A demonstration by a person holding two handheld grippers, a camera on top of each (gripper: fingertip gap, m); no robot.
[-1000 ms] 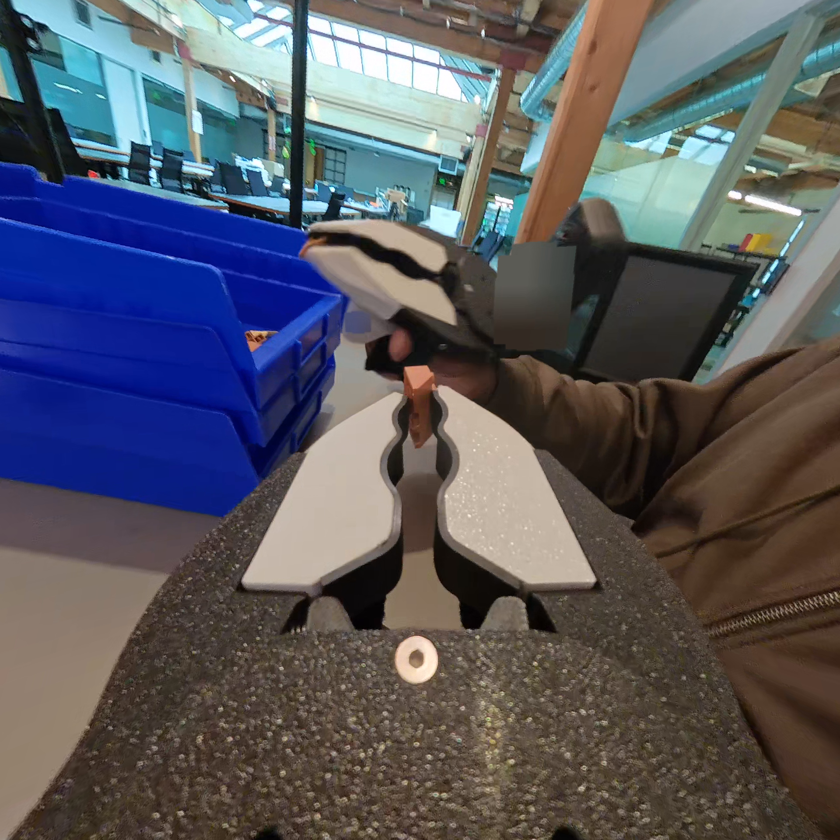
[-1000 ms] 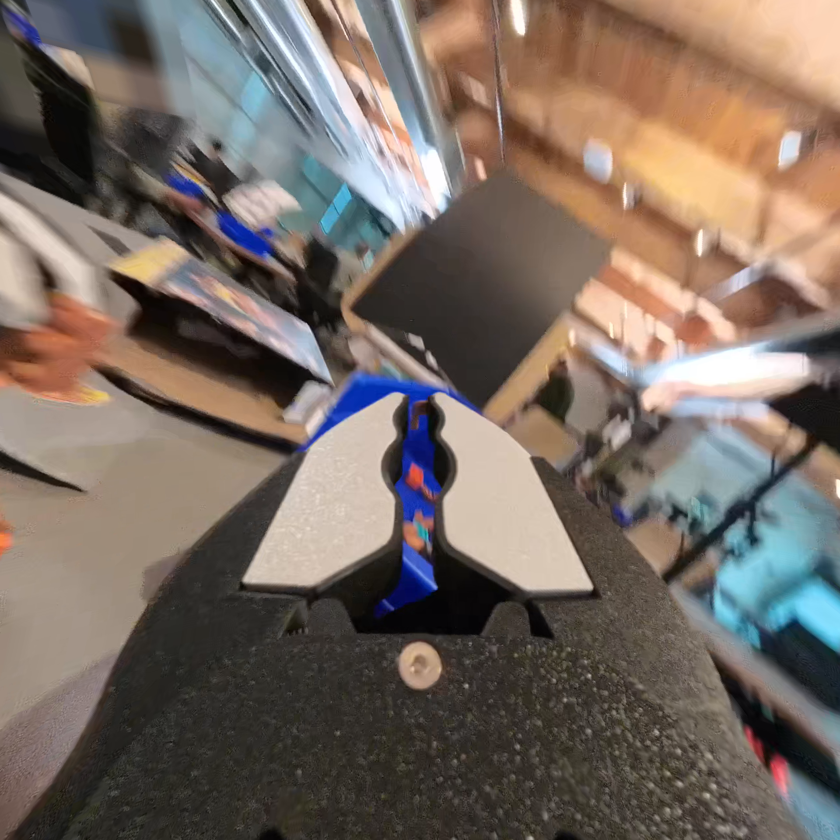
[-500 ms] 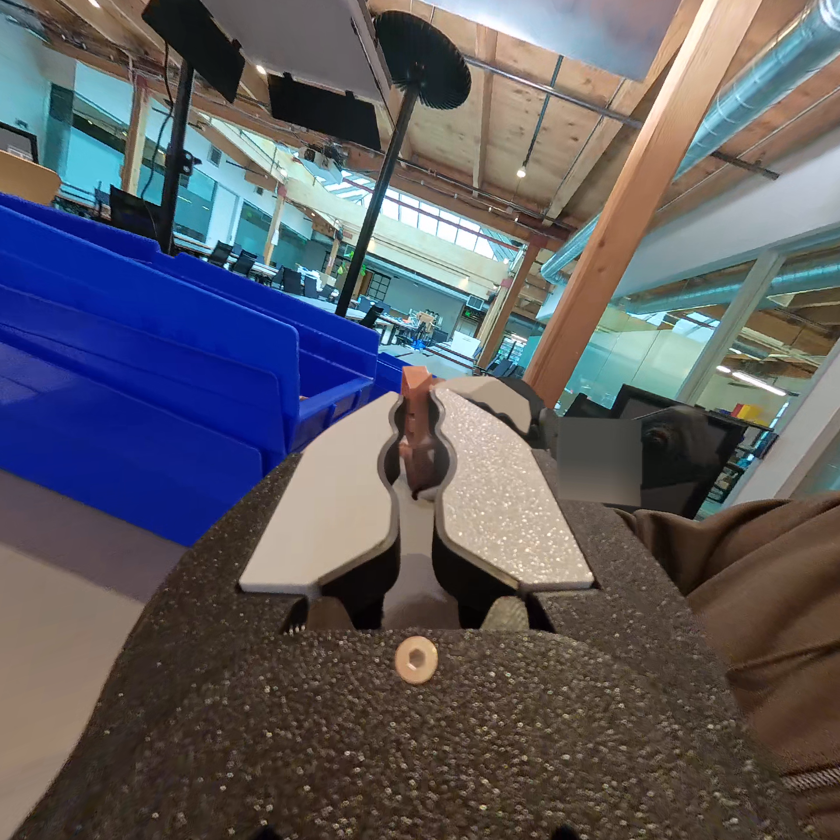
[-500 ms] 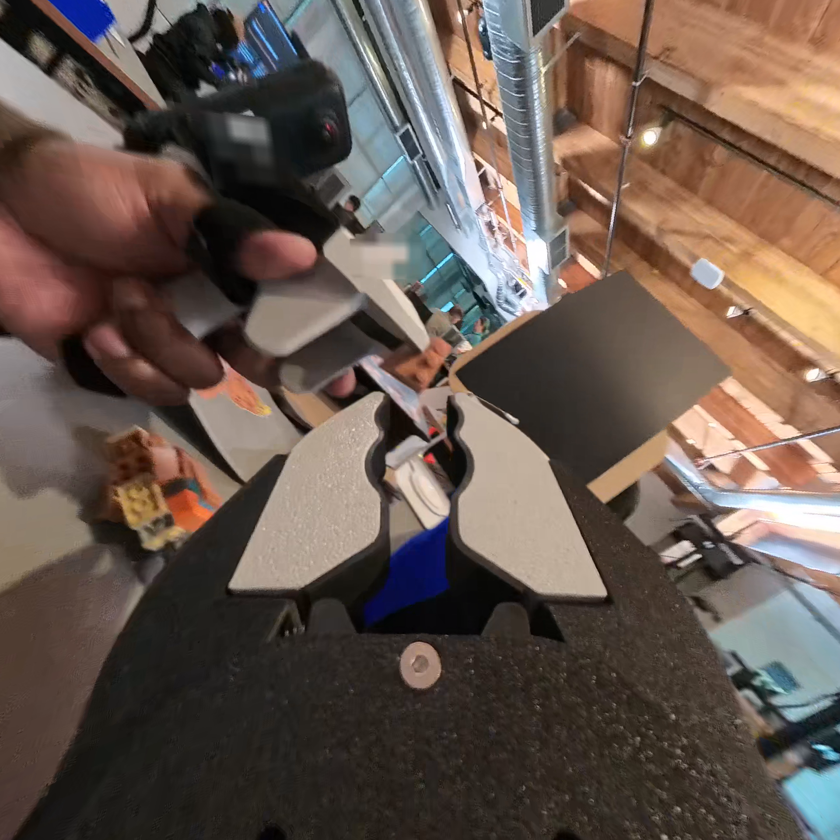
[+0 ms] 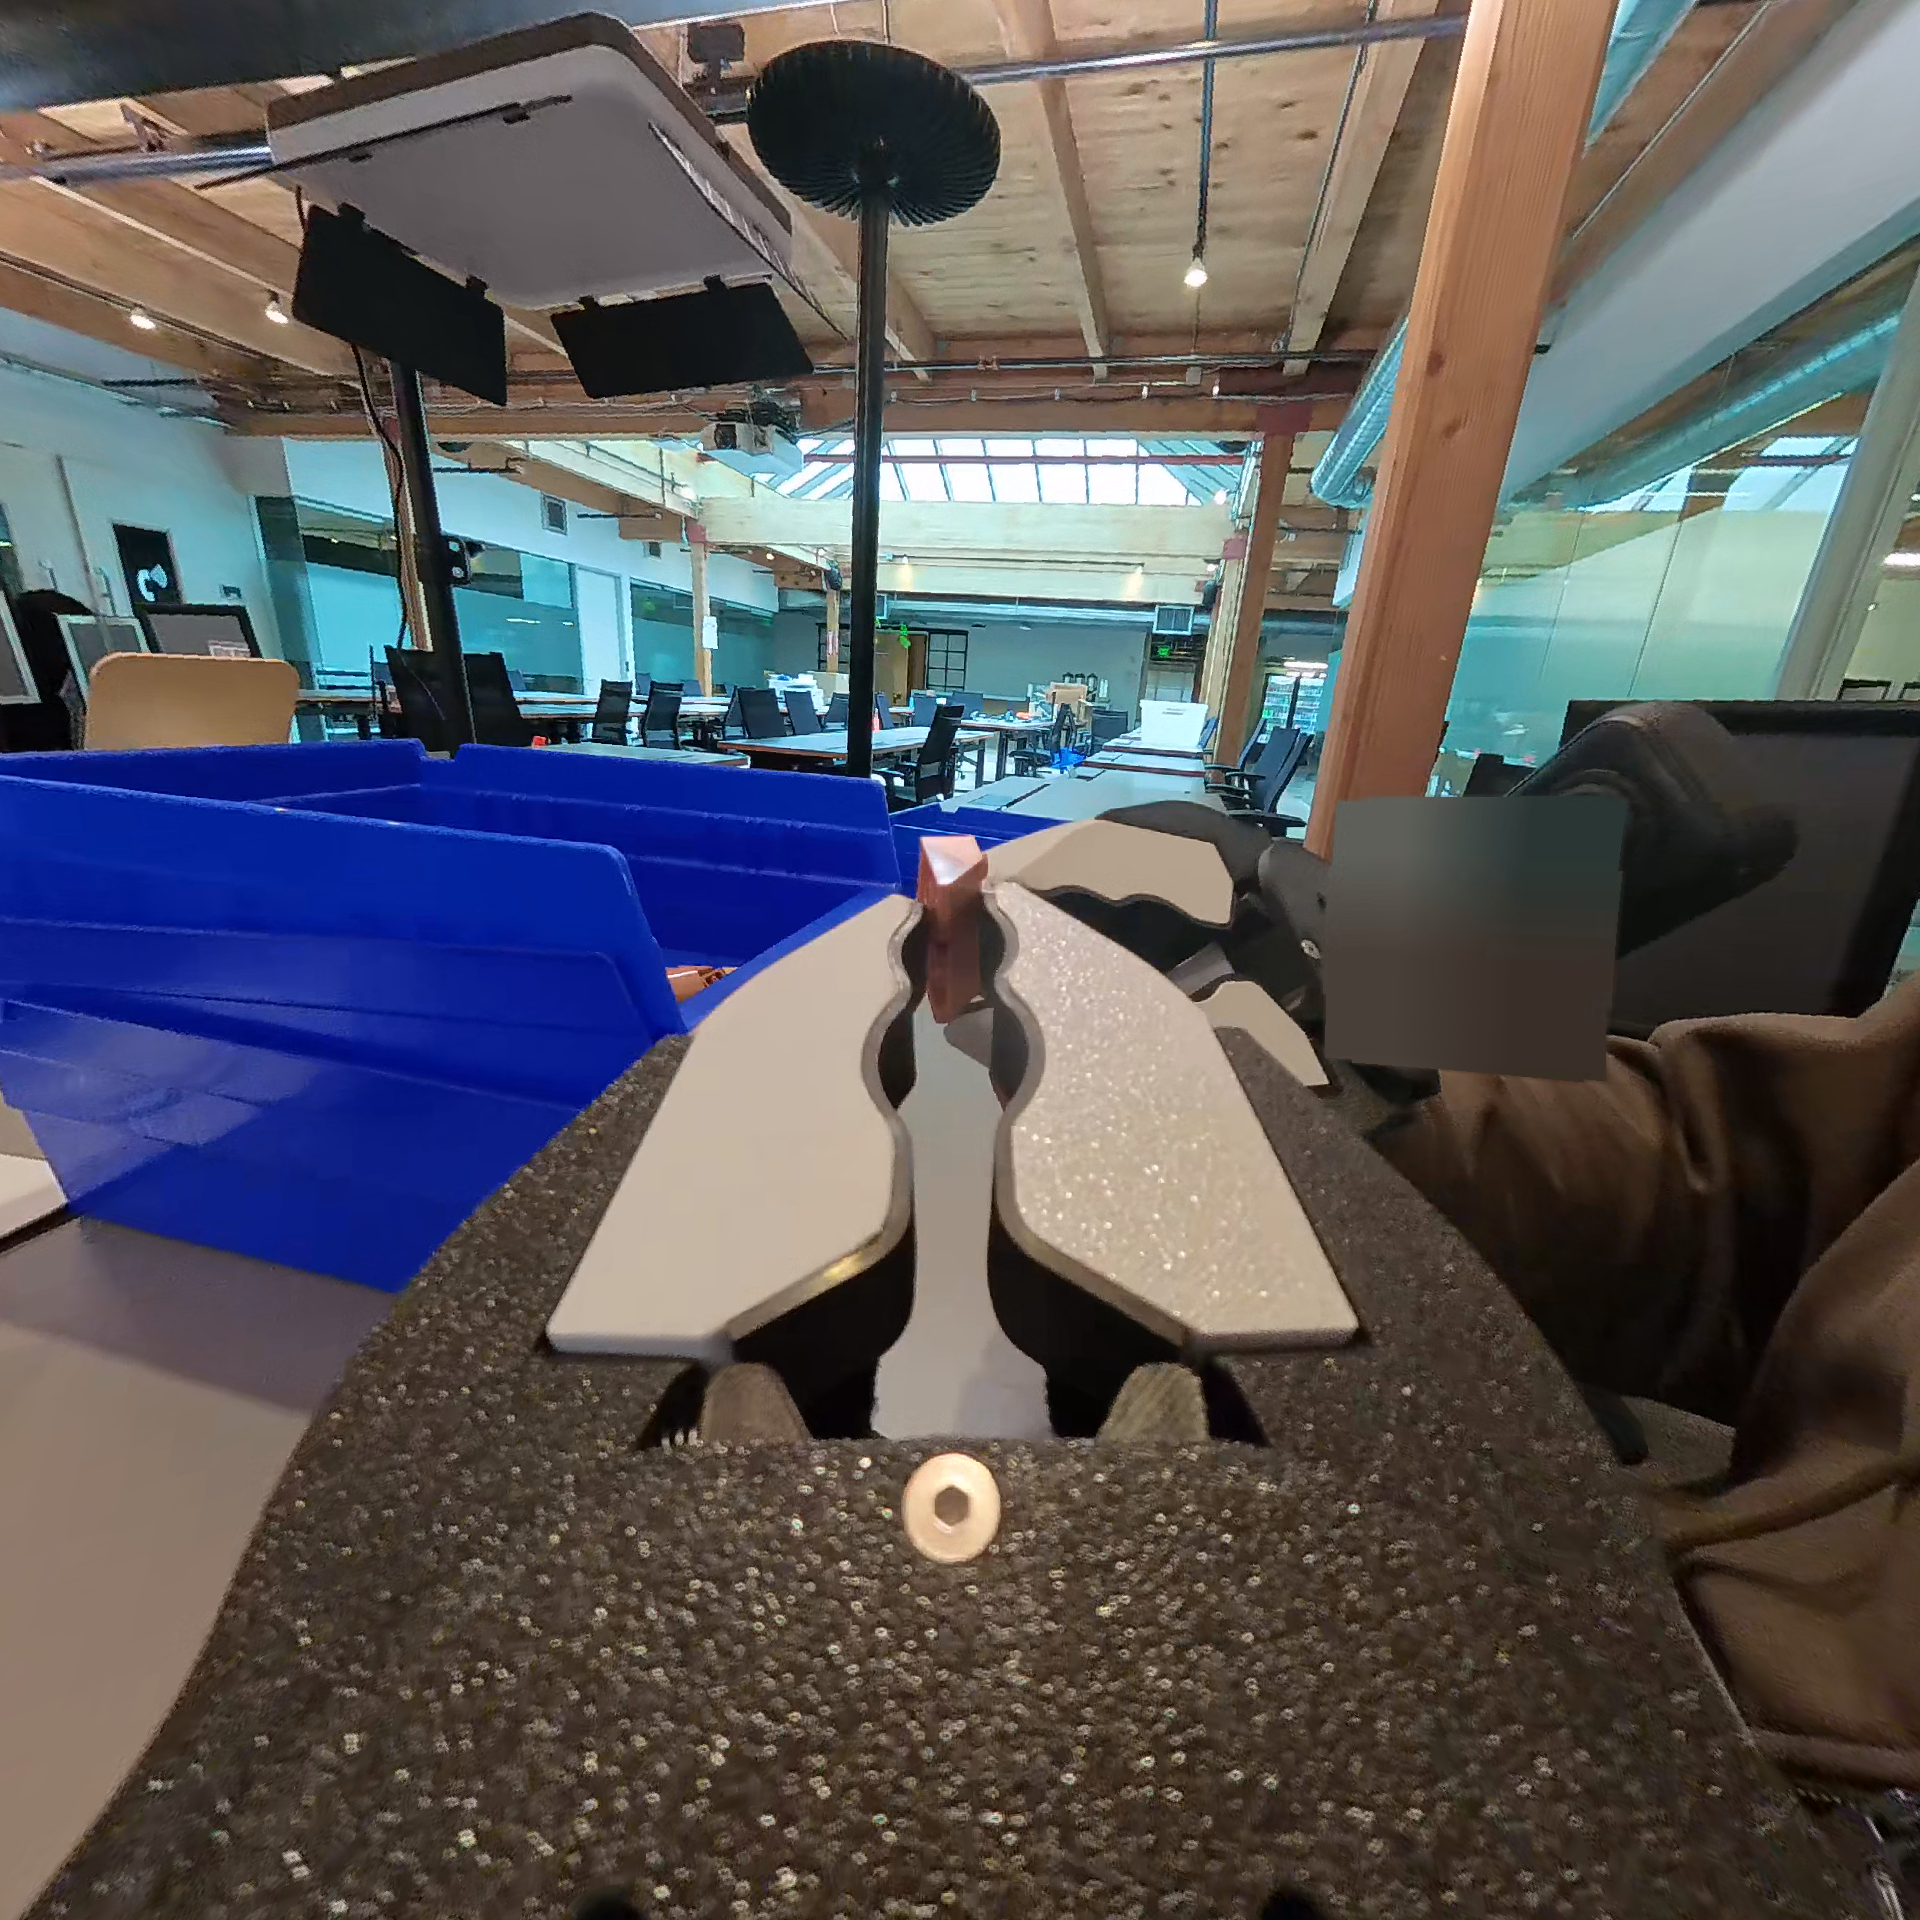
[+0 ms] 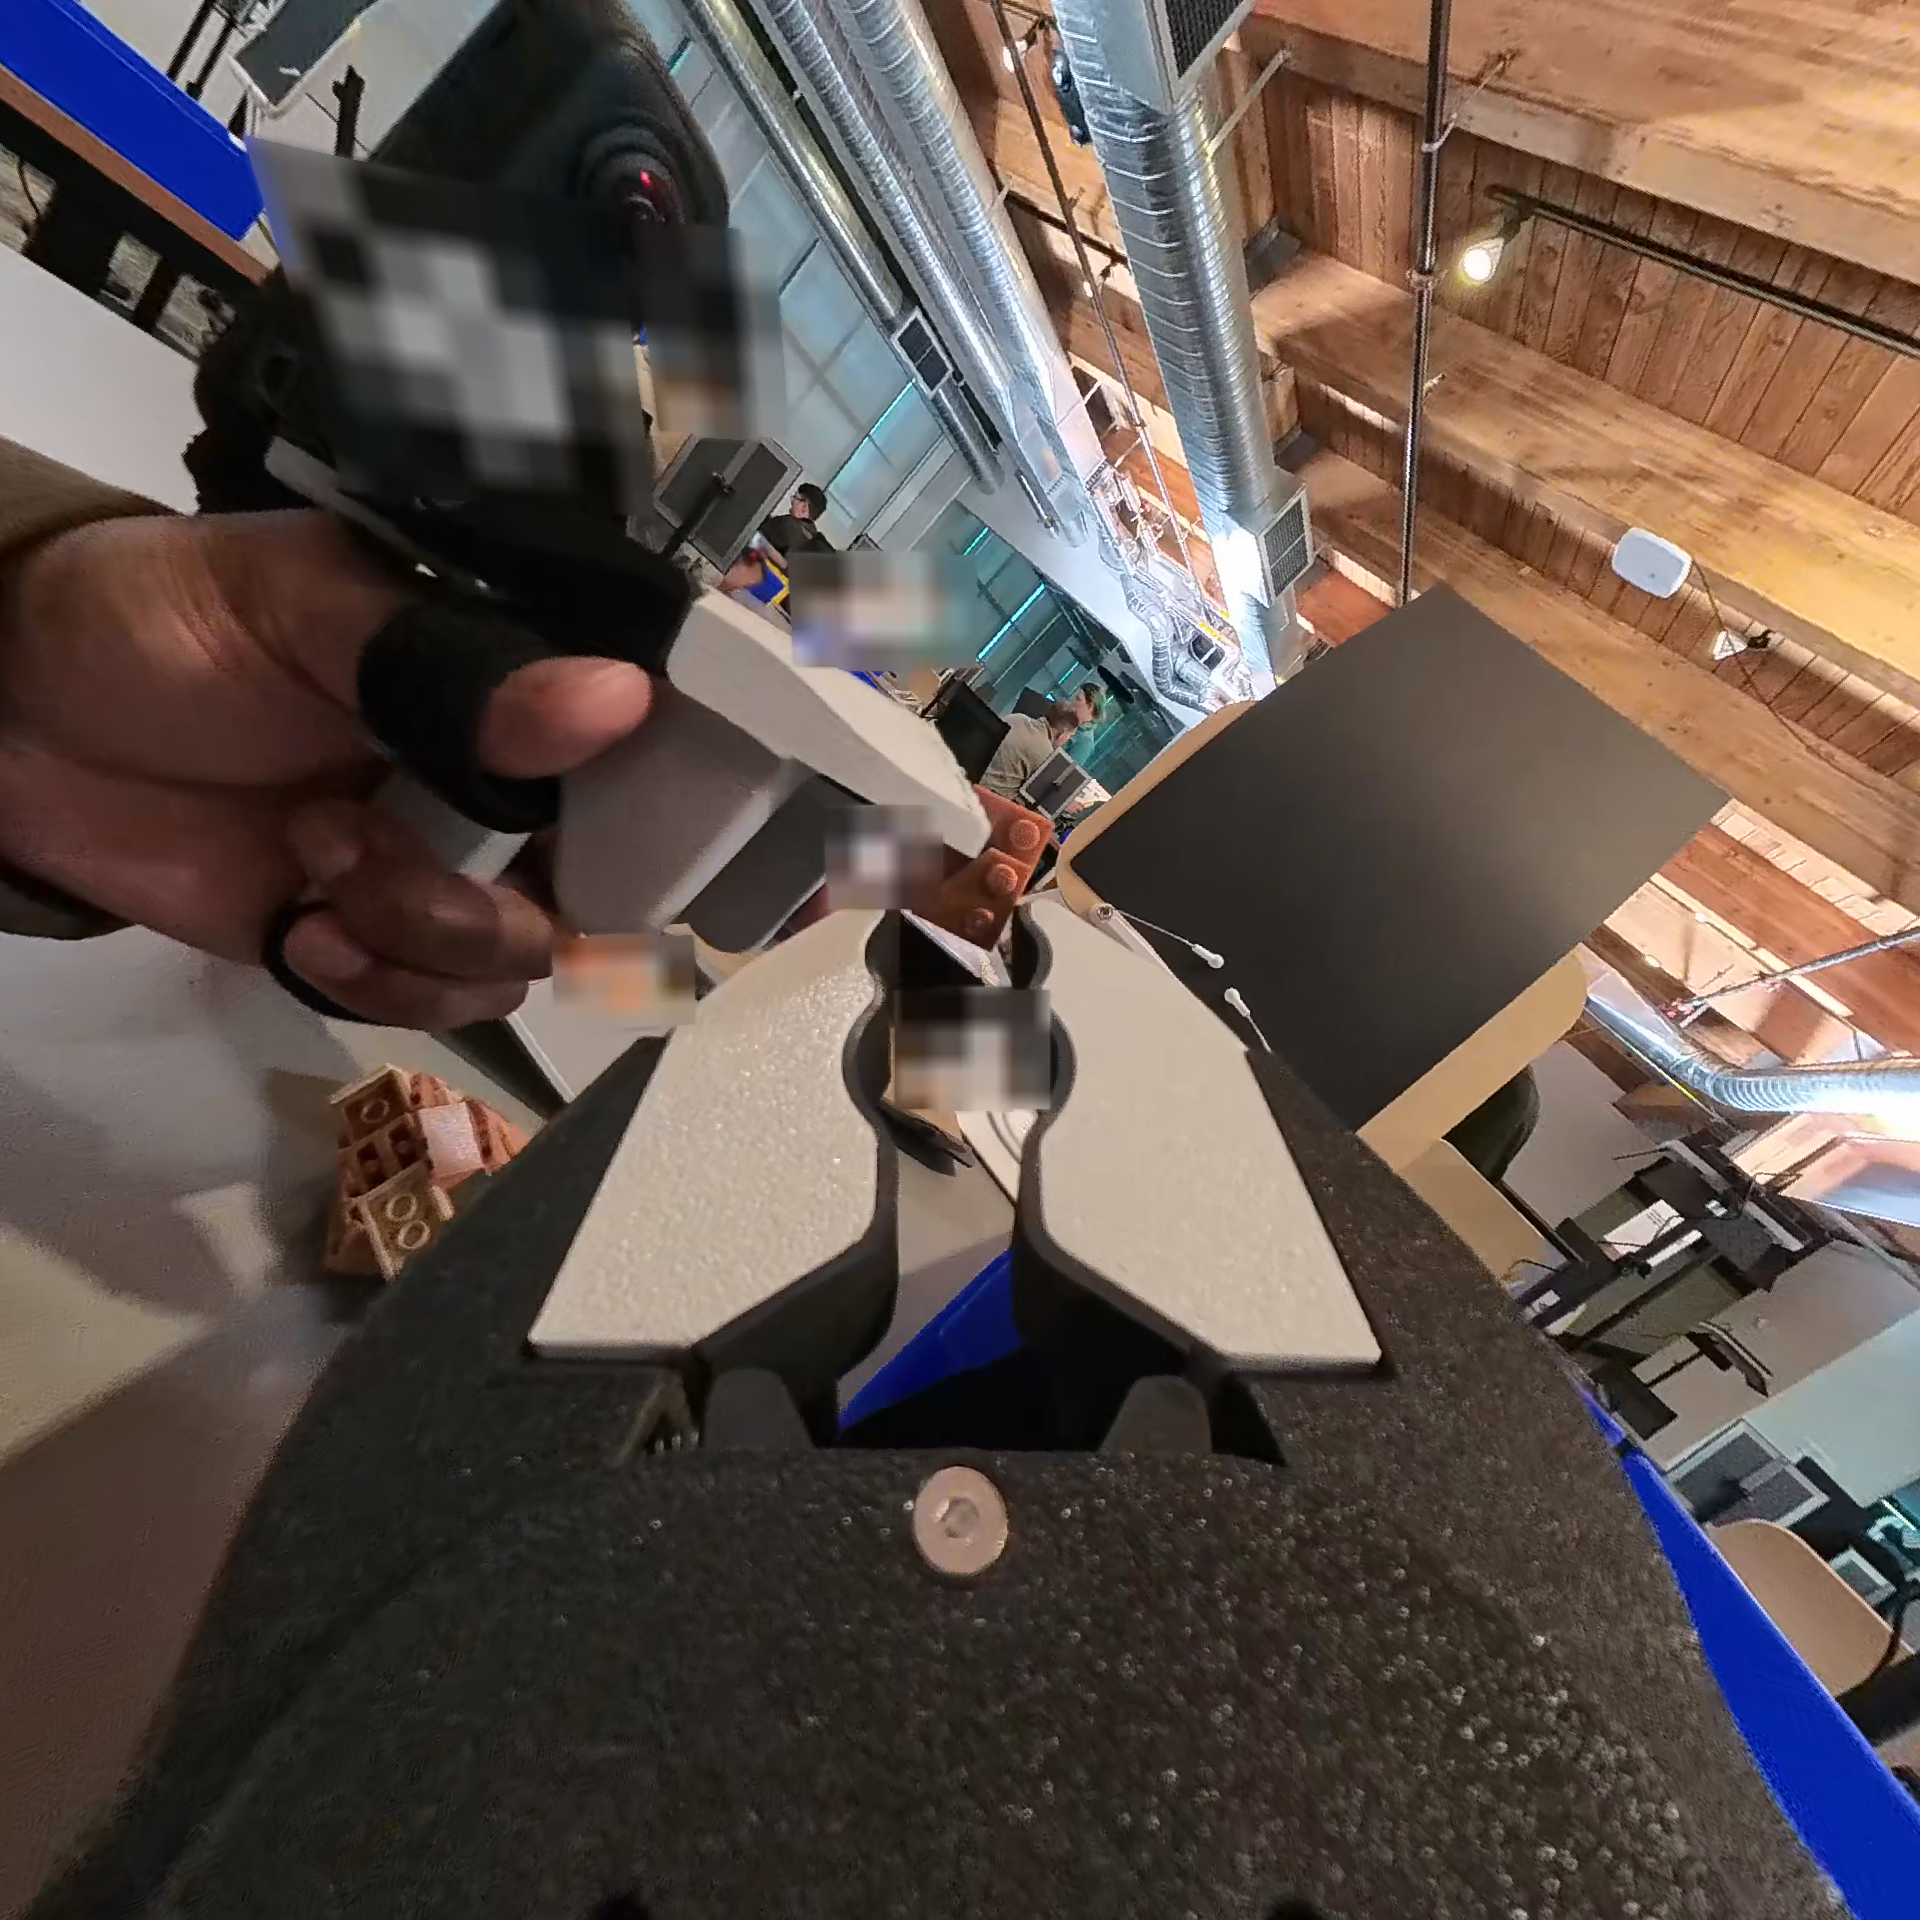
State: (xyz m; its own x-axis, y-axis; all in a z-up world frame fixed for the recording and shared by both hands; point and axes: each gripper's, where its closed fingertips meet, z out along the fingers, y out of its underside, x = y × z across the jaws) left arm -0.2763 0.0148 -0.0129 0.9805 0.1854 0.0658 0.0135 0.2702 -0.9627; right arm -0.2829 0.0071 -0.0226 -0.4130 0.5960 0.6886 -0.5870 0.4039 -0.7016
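A reddish-brown brick [image 5: 951, 940] sits pinched at the tips of the left tool [image 5: 948, 914], raised above the worktop [image 5: 125, 1455].

The right tool [image 6: 951, 925] meets it tip to tip, jaws narrowly parted with nothing between them; its tips look to be just beside the brick, though mosaic patches hide whether they touch. A hand [image 6: 208, 748] grips the left tool. Blue bins [image 5: 312, 987] stand to the left, and a small heap of tan and orange bricks [image 6: 405, 1164] lies on the worktop below.

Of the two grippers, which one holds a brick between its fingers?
The left gripper: its fingers clamp a reddish-brown brick. The right gripper has an empty gap between its fingers.
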